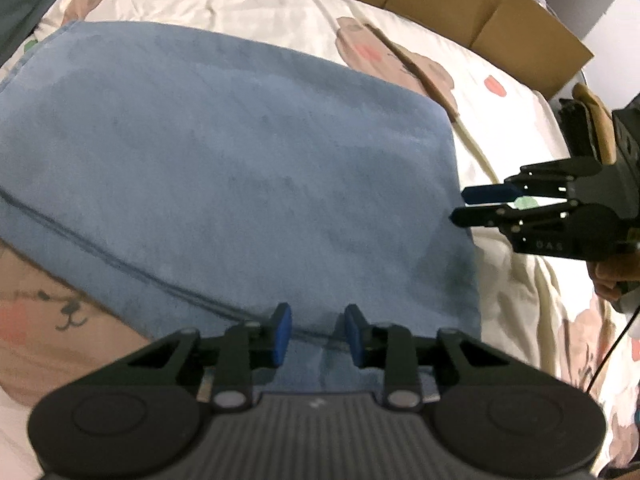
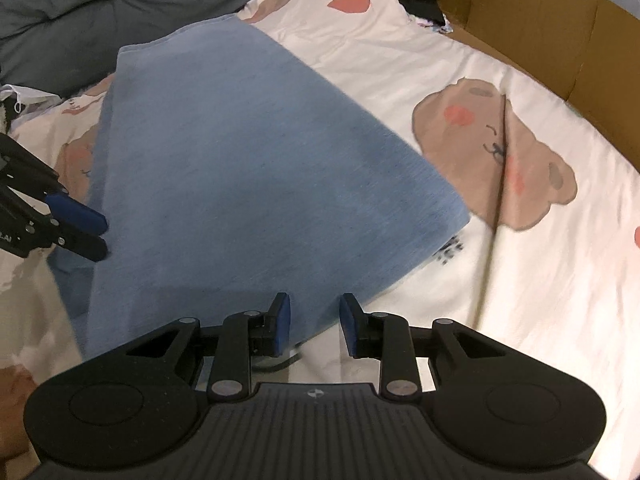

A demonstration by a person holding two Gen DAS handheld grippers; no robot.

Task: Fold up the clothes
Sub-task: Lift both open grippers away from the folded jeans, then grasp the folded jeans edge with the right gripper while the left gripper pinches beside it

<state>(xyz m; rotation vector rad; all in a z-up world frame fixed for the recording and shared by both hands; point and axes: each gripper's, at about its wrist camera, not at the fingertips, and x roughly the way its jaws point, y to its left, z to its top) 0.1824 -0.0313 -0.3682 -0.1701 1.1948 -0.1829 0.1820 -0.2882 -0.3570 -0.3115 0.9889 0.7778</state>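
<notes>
blue garment [image 1: 224, 168] flat on bed [image 1: 516, 280], both claws open.
left claw [image 1: 318, 334] stood over its near hem; right claw [image 2: 314, 326] at its near corner, empty.

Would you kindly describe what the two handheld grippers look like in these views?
Both the left gripper and right gripper are matte black, with jointed linkage arms, silver pivot pins and blue pads on the fingertips. Each has a ribbed dark grey body flanked by round black housings. The right one carries faint pale lettering, and a thin black cable hangs near it.
</notes>
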